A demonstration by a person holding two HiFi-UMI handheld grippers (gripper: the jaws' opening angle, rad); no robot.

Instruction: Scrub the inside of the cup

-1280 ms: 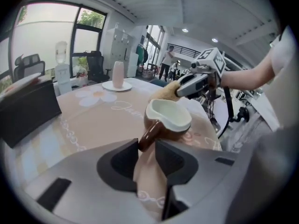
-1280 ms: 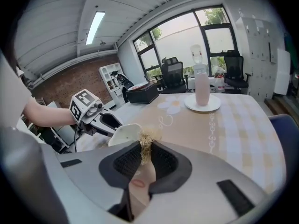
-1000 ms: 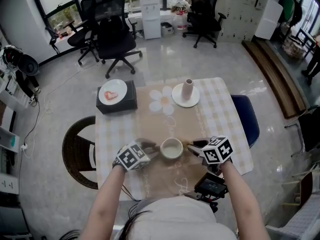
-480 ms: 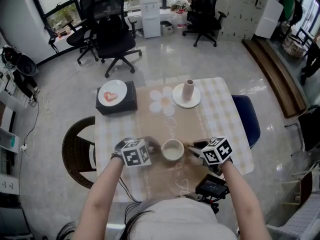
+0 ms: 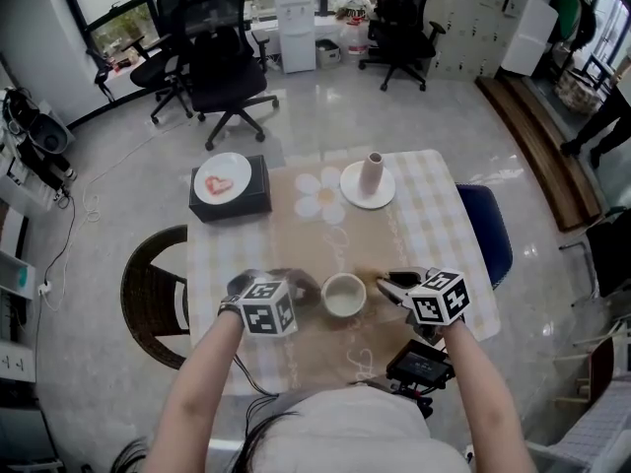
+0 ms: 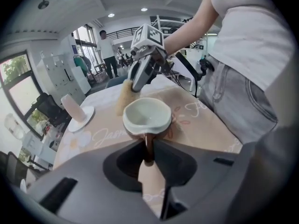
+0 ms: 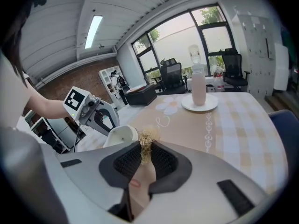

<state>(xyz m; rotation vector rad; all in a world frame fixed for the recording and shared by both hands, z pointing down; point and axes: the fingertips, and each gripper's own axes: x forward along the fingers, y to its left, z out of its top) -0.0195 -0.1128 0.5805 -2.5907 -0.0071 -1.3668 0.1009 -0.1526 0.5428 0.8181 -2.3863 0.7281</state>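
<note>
— How many cups are on the desk [image 5: 434,225]?
— Just one. The cup [image 5: 342,295] is white inside and brown outside, and it sits near the front edge, between the two pairs of tongs.
— What are the tongs doing?
— The left tongs [image 6: 148,148] are closed on the cup's single brown handle, with the cup's mouth facing up. The right tongs [image 7: 145,153] are pinched on one straw-coloured scrubber [image 7: 147,141].
— Is the scrubber in the cup?
— No, it's outside, just beside the rim on the person's right.
— Does the cup rest on the cloth, or is it lifted?
— I can't tell from these views.
— What else is on the desk?
— There are two plates. One plate [image 5: 353,197] at the far side carries one tall pale vase [image 5: 371,173]. The other plate [image 5: 237,173] lies on top of one black box [image 5: 237,208] at the far left corner and has something red on it.
— And how many seats?
— Two are at the desk. There's one wicker chair [image 5: 148,299] on the left and one blue chair [image 5: 488,230] on the right.
</note>
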